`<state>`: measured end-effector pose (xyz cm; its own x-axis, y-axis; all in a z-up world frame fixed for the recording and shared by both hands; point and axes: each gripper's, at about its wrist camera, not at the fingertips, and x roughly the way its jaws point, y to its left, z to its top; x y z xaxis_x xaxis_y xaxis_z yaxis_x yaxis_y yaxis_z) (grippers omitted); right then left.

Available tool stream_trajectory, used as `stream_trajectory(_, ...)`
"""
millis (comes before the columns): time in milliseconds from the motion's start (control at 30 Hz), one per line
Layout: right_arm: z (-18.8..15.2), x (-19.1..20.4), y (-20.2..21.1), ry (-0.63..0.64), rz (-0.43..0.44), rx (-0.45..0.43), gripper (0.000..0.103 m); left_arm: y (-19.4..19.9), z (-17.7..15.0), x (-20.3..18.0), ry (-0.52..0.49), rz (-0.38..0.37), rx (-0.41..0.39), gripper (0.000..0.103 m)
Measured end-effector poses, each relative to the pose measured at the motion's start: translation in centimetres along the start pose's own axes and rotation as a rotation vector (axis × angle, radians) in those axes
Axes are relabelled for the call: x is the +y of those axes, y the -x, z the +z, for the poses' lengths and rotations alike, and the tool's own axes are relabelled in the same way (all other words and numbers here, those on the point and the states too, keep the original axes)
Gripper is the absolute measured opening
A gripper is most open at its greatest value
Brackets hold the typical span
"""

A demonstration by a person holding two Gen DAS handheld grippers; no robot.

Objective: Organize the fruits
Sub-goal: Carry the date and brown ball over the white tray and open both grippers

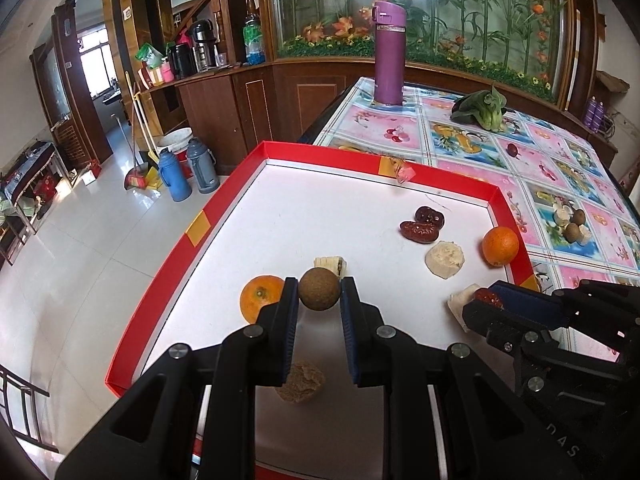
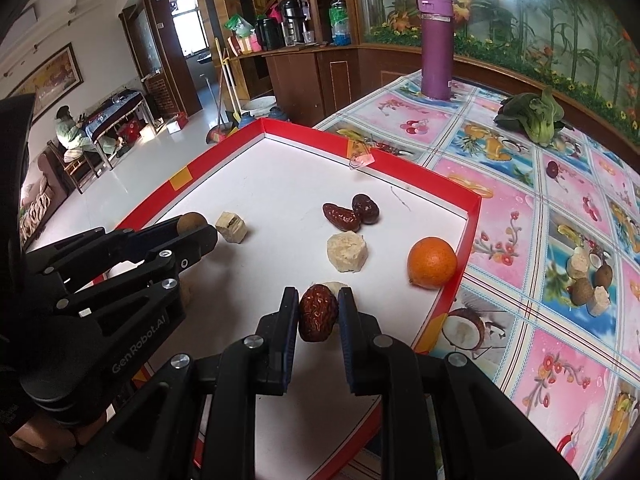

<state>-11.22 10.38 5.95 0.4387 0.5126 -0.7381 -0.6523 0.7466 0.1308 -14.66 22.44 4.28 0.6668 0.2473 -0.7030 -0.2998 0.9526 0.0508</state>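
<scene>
I had the left gripper [image 1: 319, 294] closed on a round, rough brown longan-like fruit [image 1: 319, 289], pinched at its widest part between the two blue-padded fingers so it could not roll out. It looked lifted clear of the white floor of the shallow red-rimmed tray [image 1: 224, 200], though I could not be sure of the gap. Just left of that gripper lay a small orange mandarin with a green stem scar [image 1: 260, 298], and just beyond the fingertips sat a pale cut cube of fruit [image 1: 330, 265].

My right gripper [image 2: 319, 312] was clamped on a wrinkled dark red dried jujube [image 2: 318, 312], held across its narrow width, long axis roughly upright, which I judged the steadier grip for so oblong a thing. A pale chunk [image 2: 330, 286] peeked out just behind it. Ahead of that gripper lay a cream-coloured round slab of fruit [image 2: 346, 251], beyond it two more dark red jujubes [image 2: 352, 213] touching each other, and to the right a whole orange [image 2: 432, 263] close to the tray wall.

With like already lying by like there, I judged the held jujube belonged with that pair, and the brown fruit wanted a spot of its own. Each hand carrying one piece kept the two apart; the arms were near each other, so crossing paths was the risk I saw.
</scene>
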Motion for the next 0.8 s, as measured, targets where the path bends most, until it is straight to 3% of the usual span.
stream_trajectory(267,0.0,-0.4,0.0,-0.012,0.023,0.009,0.020,-0.1,0.1,-0.3,-0.006,0.018,0.016,0.027)
stream_trajectory(300,0.0,-0.6,0.0,-0.015,0.026,0.012,0.020,-0.1,0.1,-0.4,-0.007,0.022,0.018,0.030)
stream_trajectory(367,0.0,-0.9,0.1,-0.022,0.036,0.015,0.023,-0.1,0.2,-0.4,-0.004,0.028,0.016,0.051)
stream_trajectory(467,-0.1,-1.7,0.5,-0.046,0.054,0.007,0.026,0.4,0.3,-0.4,0.000,0.053,-0.003,0.068)
stream_trajectory(567,-0.2,-2.9,1.0,-0.079,0.061,-0.007,0.030,0.6,0.6,-0.6,0.006,0.061,-0.009,0.074)
stream_trajectory(800,-0.7,-6.4,2.4,-0.162,0.043,-0.045,0.030,1.1,0.8,-2.2,-0.018,0.046,-0.013,0.075)
